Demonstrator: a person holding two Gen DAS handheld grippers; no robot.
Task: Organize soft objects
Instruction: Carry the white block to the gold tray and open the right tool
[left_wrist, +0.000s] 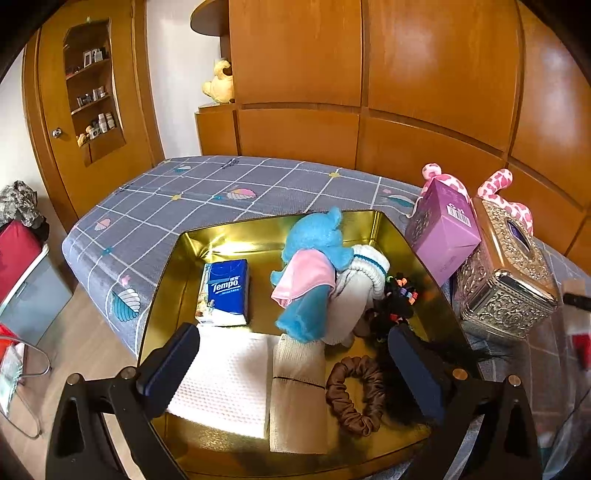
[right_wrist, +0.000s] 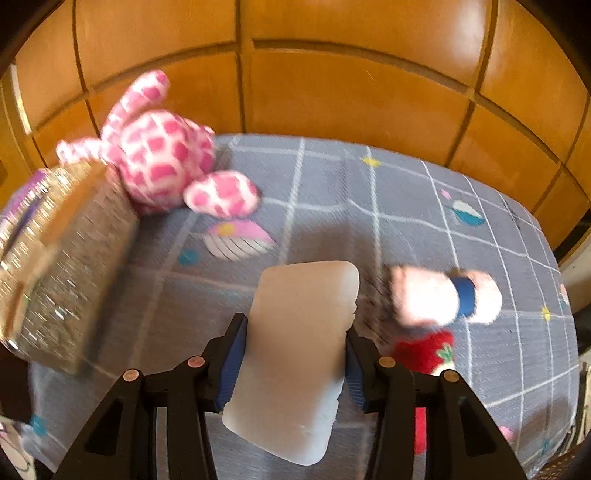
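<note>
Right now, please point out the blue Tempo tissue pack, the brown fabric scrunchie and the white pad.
blue Tempo tissue pack (left_wrist: 226, 291), left wrist view, printed front.
brown fabric scrunchie (left_wrist: 375, 387), left wrist view, right side.
white pad (right_wrist: 299, 339), right wrist view, middle.

From the left claw (left_wrist: 293, 363) we look steeply down, close above a gold tin (left_wrist: 207, 236) on the bed (left_wrist: 184, 192), facing the wooden wardrobe (left_wrist: 406, 74). From the right claw (right_wrist: 295, 365) we look down across the same bed, nearer the pink plush (right_wrist: 162, 158). Both views share the ornate silver box (left_wrist: 506, 280).
</note>
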